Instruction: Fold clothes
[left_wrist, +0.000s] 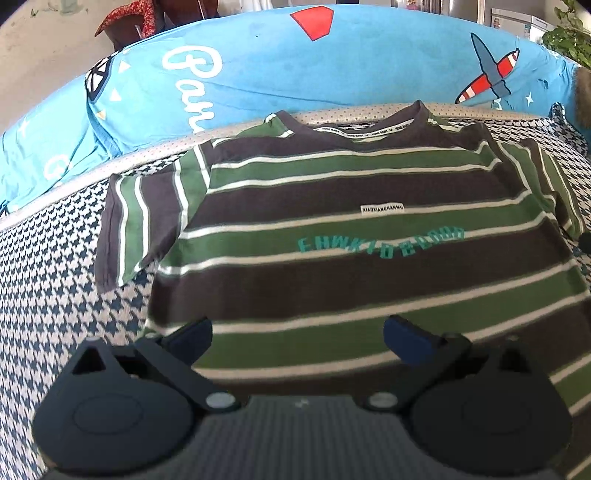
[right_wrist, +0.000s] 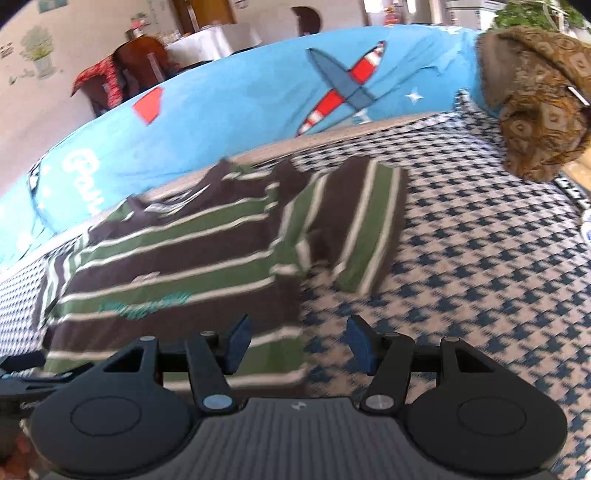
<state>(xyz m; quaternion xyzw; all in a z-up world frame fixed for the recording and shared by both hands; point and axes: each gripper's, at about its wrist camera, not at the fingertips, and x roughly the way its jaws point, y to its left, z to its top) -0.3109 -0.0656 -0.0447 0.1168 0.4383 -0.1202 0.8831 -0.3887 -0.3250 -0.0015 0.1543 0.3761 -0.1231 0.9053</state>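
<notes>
A green, dark brown and white striped T-shirt lies flat, front up, on a houndstooth-patterned surface, its collar at the far side. My left gripper hovers open over the shirt's lower part with nothing between its fingers. In the right wrist view the same T-shirt fills the left half, its right sleeve spread out. My right gripper stands open above the shirt's lower right edge, one finger over the fabric, the other over the houndstooth cloth.
A bright blue quilt with airplane and letter prints is bunched along the far edge. A brown patterned cushion sits at the far right. Chairs and a wall stand beyond the quilt.
</notes>
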